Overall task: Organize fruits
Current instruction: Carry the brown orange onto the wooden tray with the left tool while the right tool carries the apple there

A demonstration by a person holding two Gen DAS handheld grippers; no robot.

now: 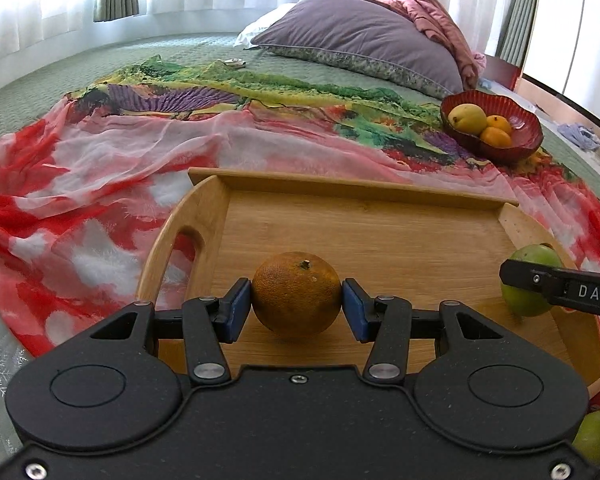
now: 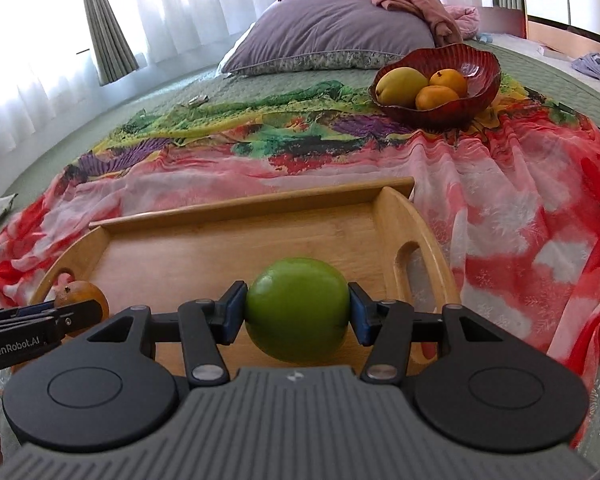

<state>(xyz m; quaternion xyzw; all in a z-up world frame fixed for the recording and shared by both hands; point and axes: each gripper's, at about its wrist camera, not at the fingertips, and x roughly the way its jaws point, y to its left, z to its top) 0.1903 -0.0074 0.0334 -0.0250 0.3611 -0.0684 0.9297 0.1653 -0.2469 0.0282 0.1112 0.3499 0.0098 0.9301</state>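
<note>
My left gripper [image 1: 297, 304] is shut on a dull orange [image 1: 296, 294], its blue pads pressing both sides, just over the near part of the wooden tray [image 1: 352, 188]. My right gripper [image 2: 297, 312] is shut on a green apple [image 2: 297, 308] over the same tray [image 2: 236, 204], towards its right handle. In the left wrist view the apple [image 1: 528, 280] and the right gripper's finger show at the right edge. From the right wrist camera, the orange [image 2: 84, 296] and the left gripper's fingers [image 2: 40, 320] sit at the left. A red bowl [image 2: 480, 76] further back holds a yellow fruit and two small oranges.
The tray lies on a red, pink and green scarf [image 1: 100, 184] spread over a green bedspread. A purple pillow [image 1: 352, 36] and a pink quilt lie at the head of the bed. Another green fruit [image 1: 592, 436] shows at the lower right. Curtained windows are behind.
</note>
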